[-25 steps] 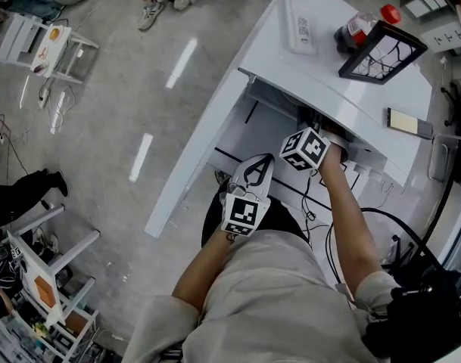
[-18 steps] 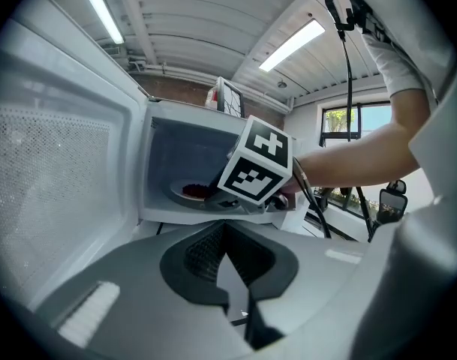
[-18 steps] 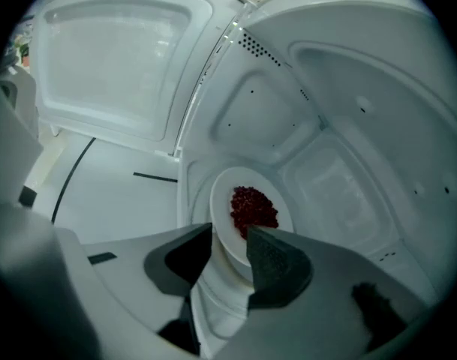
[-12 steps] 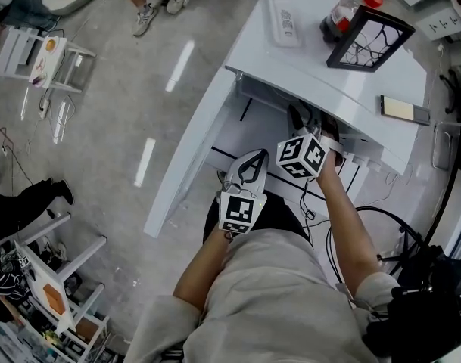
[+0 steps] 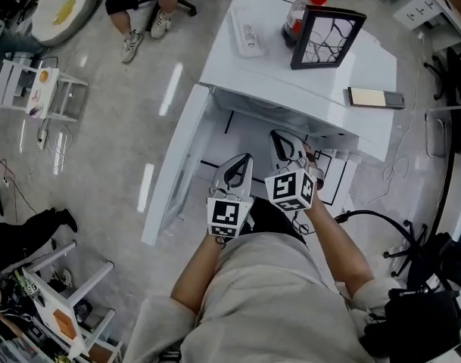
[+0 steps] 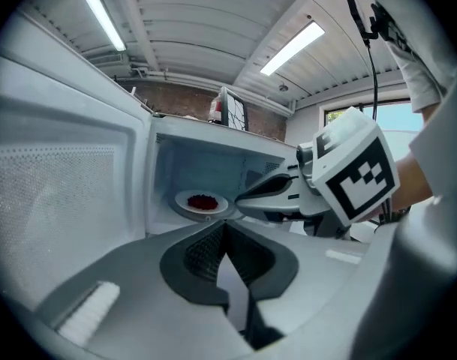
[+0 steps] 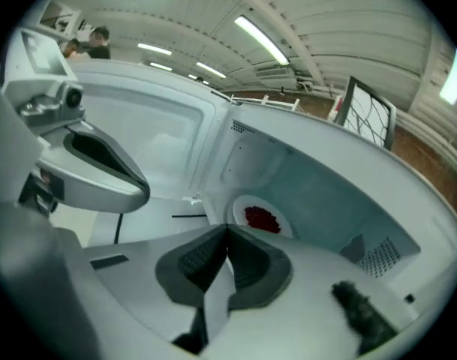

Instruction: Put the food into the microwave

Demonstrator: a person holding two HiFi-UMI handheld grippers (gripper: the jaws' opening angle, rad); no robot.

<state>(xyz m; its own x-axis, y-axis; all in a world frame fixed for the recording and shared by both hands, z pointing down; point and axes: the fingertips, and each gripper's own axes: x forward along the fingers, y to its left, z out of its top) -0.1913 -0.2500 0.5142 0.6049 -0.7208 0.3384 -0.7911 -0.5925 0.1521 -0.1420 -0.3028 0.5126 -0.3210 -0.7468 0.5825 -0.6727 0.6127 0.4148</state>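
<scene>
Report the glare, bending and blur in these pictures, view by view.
Head view: fairly sharp, with streaks of lamp glare on the floor. Left gripper view: strong fisheye bending, black corners, bright ceiling lamps, and the plate in the microwave fairly clear. Right gripper view: same bending, whole scene tilted, and the near left gripper soft at the picture's left edge.

Left tongs (image 5: 244, 159) and right tongs (image 5: 279, 137) both closed, empty.

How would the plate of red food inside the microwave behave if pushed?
The plate looks shallow and flat, so it would probably slide rather than tip. The red food lies loose at its middle and might shift if jolted.
</scene>
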